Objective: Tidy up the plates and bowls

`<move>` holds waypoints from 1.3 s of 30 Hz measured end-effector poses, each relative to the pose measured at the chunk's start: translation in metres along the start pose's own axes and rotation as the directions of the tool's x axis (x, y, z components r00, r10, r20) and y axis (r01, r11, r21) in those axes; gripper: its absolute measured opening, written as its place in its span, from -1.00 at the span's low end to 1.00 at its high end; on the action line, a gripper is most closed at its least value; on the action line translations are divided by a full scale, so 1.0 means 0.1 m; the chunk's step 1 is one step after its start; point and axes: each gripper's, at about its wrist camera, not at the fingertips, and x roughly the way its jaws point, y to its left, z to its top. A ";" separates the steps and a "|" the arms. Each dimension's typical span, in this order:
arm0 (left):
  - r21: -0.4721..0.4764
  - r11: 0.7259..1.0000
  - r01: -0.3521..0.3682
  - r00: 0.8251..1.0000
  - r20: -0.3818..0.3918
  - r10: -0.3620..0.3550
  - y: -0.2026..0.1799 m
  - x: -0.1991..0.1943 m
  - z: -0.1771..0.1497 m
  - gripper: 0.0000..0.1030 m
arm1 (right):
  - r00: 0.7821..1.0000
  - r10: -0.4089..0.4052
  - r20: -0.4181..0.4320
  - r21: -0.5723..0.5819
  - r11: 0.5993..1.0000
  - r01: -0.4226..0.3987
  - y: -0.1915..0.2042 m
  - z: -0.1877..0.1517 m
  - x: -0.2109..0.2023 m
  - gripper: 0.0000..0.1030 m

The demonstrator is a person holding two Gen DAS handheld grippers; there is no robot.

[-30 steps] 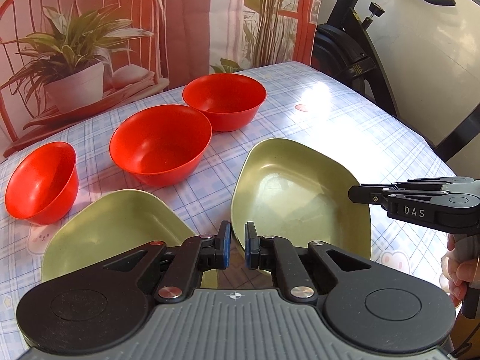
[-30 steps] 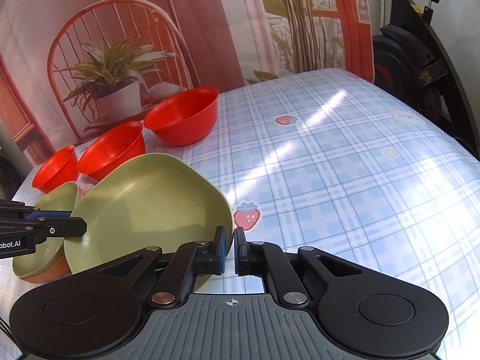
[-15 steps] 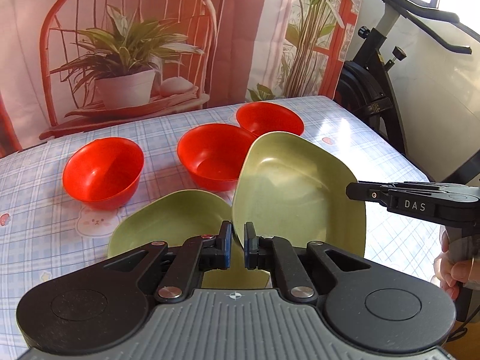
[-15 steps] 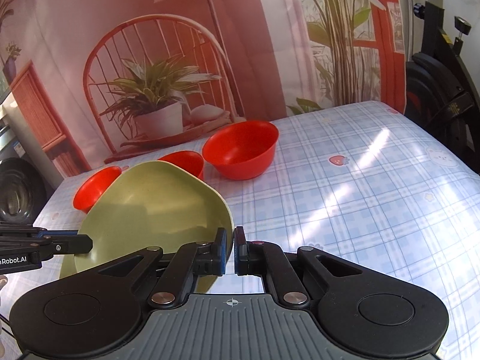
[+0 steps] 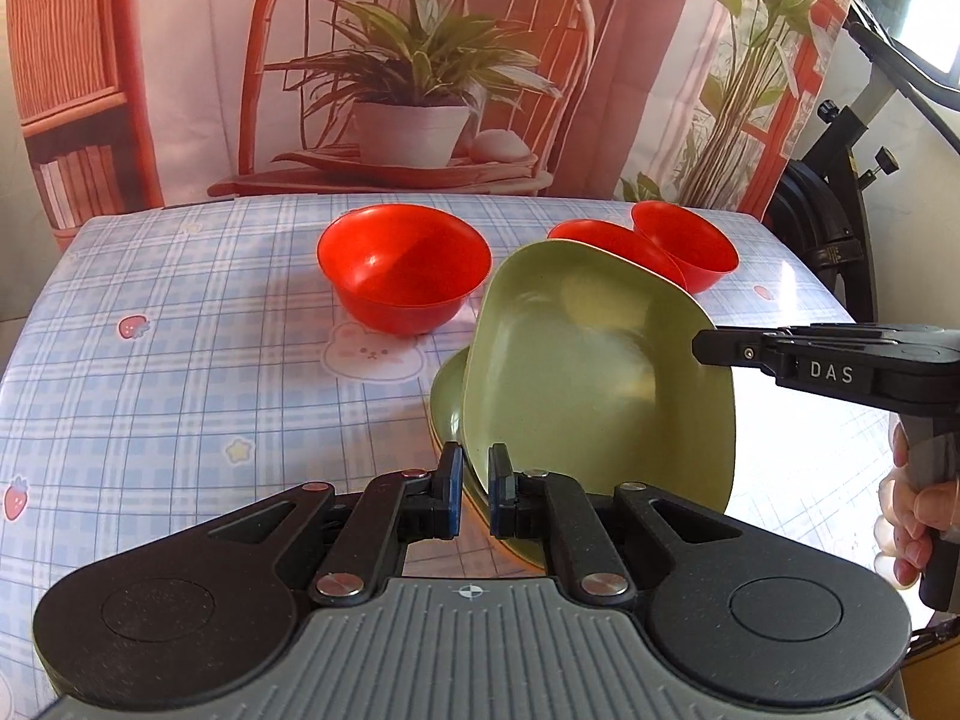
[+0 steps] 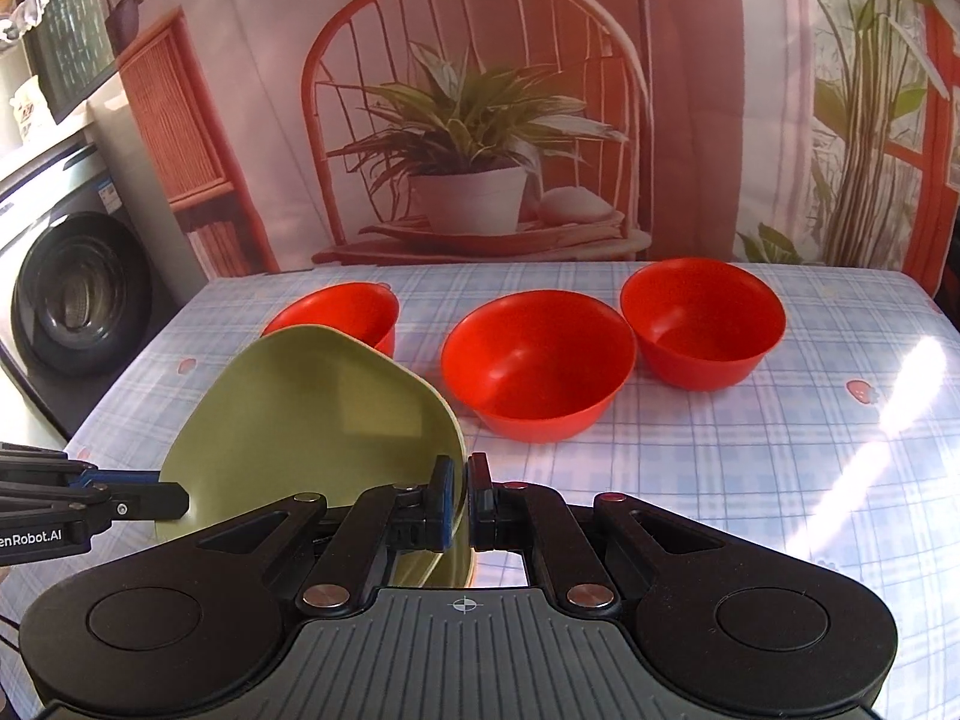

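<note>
Plate [image 5: 594, 372], green and tilted at centre frame, is clamped at opposite rims by both: left hand-held gripper [image 5: 474, 495] and right hand-held gripper [image 6: 459, 495], above a second plate [image 5: 447, 402] on the worktop [image 5: 180, 396].

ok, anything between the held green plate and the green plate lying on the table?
Nothing visible. The tilted olive-green squarish plate, clamped at opposite rims by the left tongs and right tongs, hangs just over the second olive-green plate. The three red plastic bowls sit behind, clear of that gap.
</note>
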 end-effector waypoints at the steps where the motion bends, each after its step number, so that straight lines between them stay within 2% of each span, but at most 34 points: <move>1: -0.010 1.000 0.011 1.000 -0.002 -0.011 0.04 0.00 -0.03 -0.78 | 1.000 -0.005 -0.009 -0.015 1.000 0.004 0.02 0.03 0.04 -0.93; 7: -0.050 0.997 0.054 0.998 -0.011 -0.055 0.04 0.00 -0.17 -0.71 | 0.998 -0.037 -0.055 -0.119 0.992 0.030 0.14 0.20 0.22 -0.92; 16: -0.106 0.992 0.068 0.998 -0.005 -0.069 0.09 0.04 -0.26 -0.66 | 0.991 -0.091 -0.097 -0.217 0.974 0.068 0.30 0.24 0.45 -0.87; 18: -0.109 0.992 0.061 0.998 0.002 -0.061 0.08 0.06 -0.27 -0.66 | 0.990 -0.100 -0.103 -0.234 0.969 0.074 0.33 0.21 0.46 -0.76; 29: -0.119 0.992 0.041 0.999 0.007 -0.040 0.03 0.08 -0.26 -0.66 | 0.990 -0.087 -0.114 -0.209 0.976 0.062 0.22 0.07 0.27 -0.53; 33: -0.123 0.992 0.031 0.999 -0.006 -0.032 0.01 0.08 -0.25 -0.66 | 0.986 -0.069 -0.150 -0.234 0.972 0.033 0.27 -0.10 0.22 -0.49; 39: -0.158 0.986 0.052 0.998 -0.029 -0.057 0.03 0.08 -0.25 -0.63 | 0.978 -0.099 -0.184 -0.252 0.966 0.050 0.29 -0.22 0.27 -0.46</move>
